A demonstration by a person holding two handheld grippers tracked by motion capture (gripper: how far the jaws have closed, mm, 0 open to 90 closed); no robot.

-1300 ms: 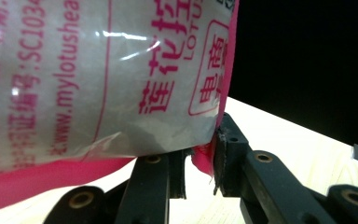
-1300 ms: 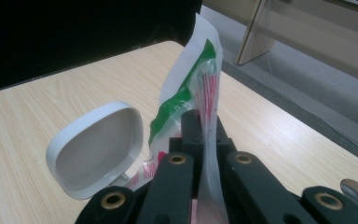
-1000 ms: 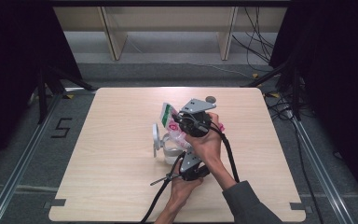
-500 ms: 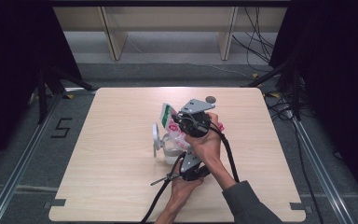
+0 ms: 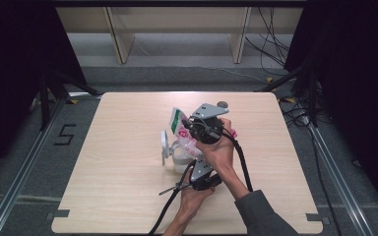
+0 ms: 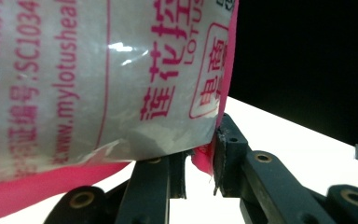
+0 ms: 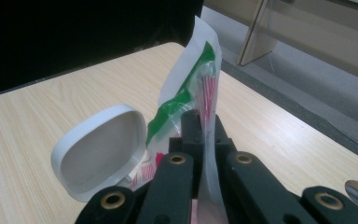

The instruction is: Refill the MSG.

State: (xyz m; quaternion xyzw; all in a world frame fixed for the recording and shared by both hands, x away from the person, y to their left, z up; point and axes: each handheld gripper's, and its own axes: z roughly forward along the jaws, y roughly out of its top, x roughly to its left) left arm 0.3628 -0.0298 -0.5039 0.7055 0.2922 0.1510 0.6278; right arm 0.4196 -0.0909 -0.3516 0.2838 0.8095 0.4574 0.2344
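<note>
My left gripper (image 6: 200,158) pinches the pink edge of a clear printed pouch (image 6: 98,79) above the pale table (image 6: 298,140).

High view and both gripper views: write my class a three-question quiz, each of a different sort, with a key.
1. True or false: the right gripper is shut on the packet.
2. What stands open beside the packet in the right gripper view? A) white lid B) metal spoon C) blue cup
3. Fill in: the left gripper clamps the packet's ____ edge.

Key: 1 true; 2 A; 3 pink.
</note>
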